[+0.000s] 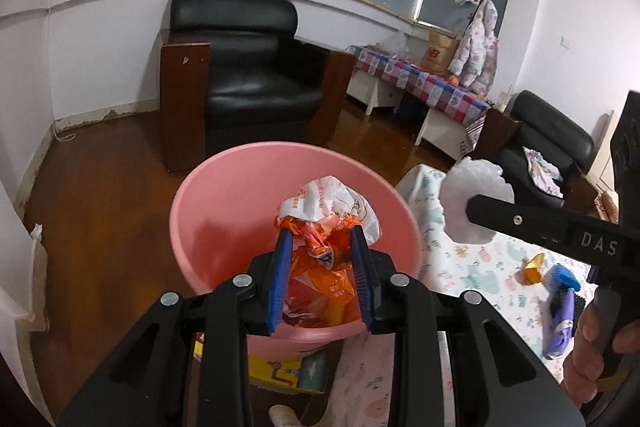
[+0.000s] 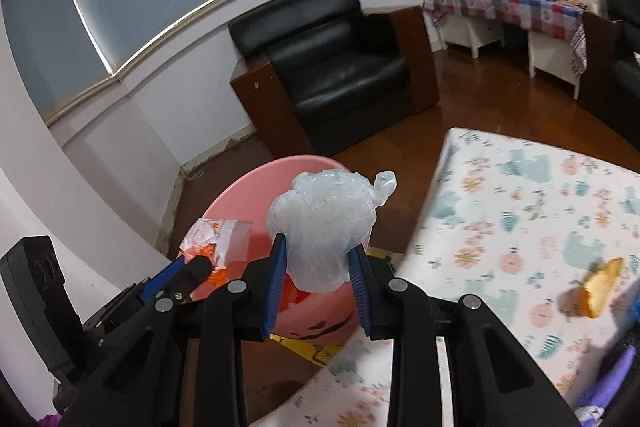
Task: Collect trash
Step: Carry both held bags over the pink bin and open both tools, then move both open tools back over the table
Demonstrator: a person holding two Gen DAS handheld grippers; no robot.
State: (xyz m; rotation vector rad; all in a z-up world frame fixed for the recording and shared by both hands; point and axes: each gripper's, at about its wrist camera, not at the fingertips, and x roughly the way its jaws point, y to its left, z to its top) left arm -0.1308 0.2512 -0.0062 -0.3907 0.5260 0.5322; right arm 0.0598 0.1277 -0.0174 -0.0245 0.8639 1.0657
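Note:
A pink plastic basin [image 1: 224,195] stands on the wooden floor; it also shows in the right wrist view [image 2: 240,199]. My left gripper [image 1: 322,235] is shut on a crumpled orange and white snack wrapper [image 1: 320,227] and holds it over the basin's inside. My right gripper [image 2: 320,247] is shut on a crumpled clear plastic bag [image 2: 324,223], held up just right of the basin; the bag also shows in the left wrist view [image 1: 464,195]. On the patterned mat lie an orange scrap [image 1: 532,269] and a purple wrapper [image 1: 560,315].
The patterned play mat [image 2: 520,211] covers the floor at the right. A black leather armchair [image 1: 244,67] stands behind the basin. A low table with a checked cloth [image 1: 424,83] is at the back right. A yellow picture book [image 1: 288,375] lies under the basin's near edge.

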